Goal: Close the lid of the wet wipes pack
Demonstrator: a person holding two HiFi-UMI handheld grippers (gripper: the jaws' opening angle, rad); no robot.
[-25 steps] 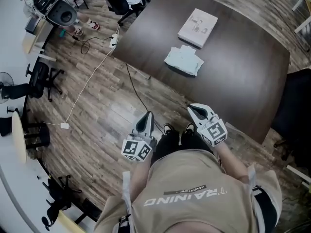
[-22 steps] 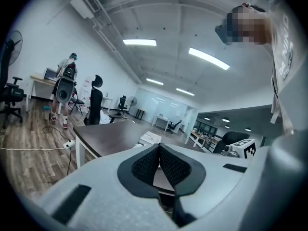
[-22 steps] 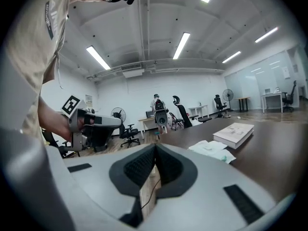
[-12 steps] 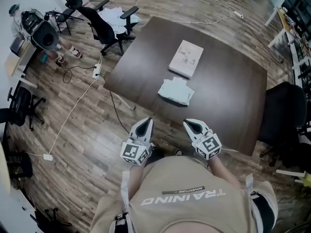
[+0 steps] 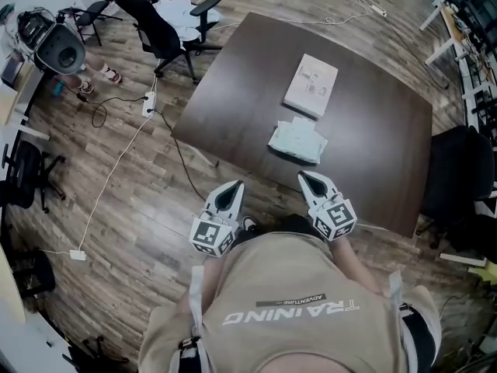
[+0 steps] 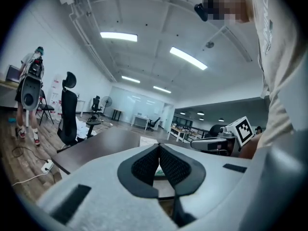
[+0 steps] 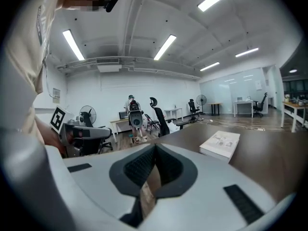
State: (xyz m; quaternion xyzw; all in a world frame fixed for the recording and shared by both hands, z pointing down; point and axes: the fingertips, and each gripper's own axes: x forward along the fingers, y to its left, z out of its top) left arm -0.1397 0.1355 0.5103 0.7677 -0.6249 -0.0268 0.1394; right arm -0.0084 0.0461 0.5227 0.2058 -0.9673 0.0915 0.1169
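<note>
Left gripper (image 5: 233, 189) and right gripper (image 5: 305, 179) closed, empty, short of the wipes pack (image 5: 297, 141).
Probably soft, light, slippery: pin one edge, press the lid flat.

Bright ceiling strip lights (image 6: 118, 35) are lighting everything evenly, while the wide-angle lenses are bending and darkening the edges.

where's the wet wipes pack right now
In the head view, the wet wipes pack lies on the dark table near its front edge, just ahead of the right gripper, with the flat white box beyond it.
</note>
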